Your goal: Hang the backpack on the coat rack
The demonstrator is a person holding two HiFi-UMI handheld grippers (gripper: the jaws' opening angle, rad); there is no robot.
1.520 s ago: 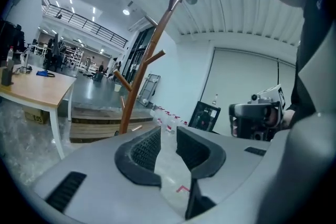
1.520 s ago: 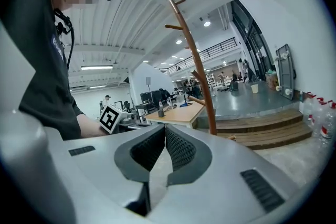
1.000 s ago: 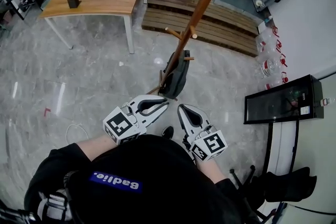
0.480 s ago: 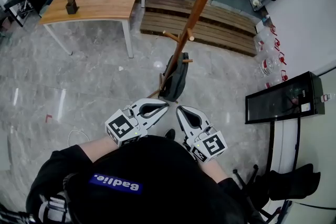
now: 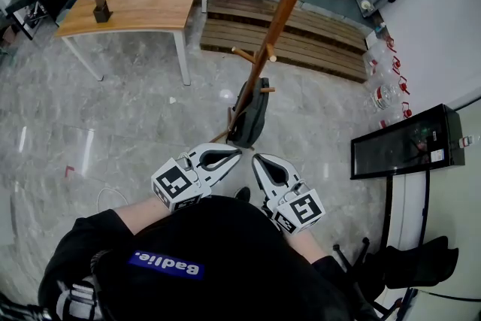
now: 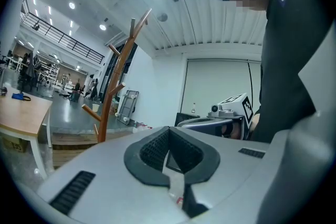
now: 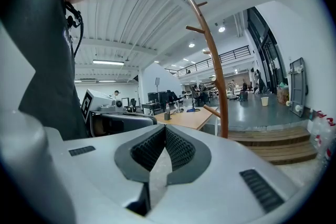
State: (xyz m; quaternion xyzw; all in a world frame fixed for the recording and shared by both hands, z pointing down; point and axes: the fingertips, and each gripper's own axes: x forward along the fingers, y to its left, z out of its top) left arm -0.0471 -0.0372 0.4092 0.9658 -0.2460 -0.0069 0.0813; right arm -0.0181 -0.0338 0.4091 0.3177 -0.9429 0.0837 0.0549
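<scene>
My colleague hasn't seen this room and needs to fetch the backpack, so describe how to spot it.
Find the tall wooden coat rack standing on the glossy grey floor, right of the wooden table. The backpack sits low against the foot of its pole. It is the only dark, soft thing there, a slim shape among bare wooden pegs.

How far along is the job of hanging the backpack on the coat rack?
Done, it seems: the backpack hangs against the coat rack, apparently from a low peg, though the strap is too small to confirm. In hand: nothing. The left gripper and right gripper have their jaws together and empty, close to the person's body. Left: probably nothing, at most a check.
</scene>
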